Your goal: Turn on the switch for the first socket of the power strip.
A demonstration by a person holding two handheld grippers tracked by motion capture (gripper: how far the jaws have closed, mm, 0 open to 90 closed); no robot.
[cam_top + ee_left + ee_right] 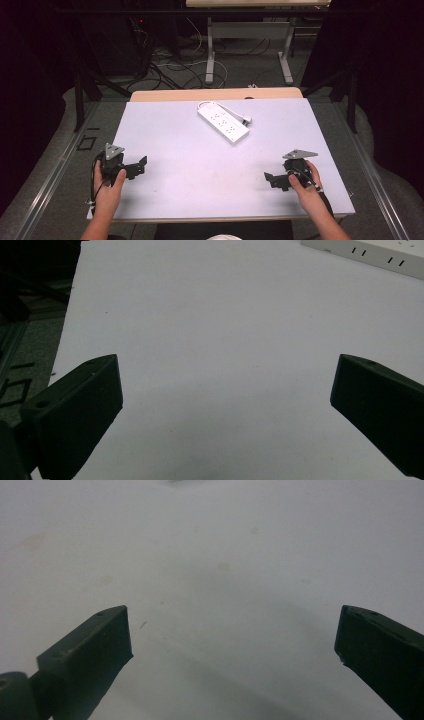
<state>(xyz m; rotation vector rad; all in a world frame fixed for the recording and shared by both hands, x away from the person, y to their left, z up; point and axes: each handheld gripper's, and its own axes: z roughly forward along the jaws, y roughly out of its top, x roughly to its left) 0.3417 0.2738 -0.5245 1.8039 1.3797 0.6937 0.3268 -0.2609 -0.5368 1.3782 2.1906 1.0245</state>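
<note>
Left gripper and right gripper, fingers wide apart and empty, near bench edge: I'd approach the power strip squarely, across its narrow width.

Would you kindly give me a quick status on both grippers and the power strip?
Left gripper open, empty, near table edge. Right gripper open, empty, opposite side. Power strip flat at far centre of table, untouched. Path to it clear.

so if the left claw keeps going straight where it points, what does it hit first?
Probably nothing soon: the left claw is open over bare table. The white power strip lies ahead but off to one side; depth is unclear.
</note>
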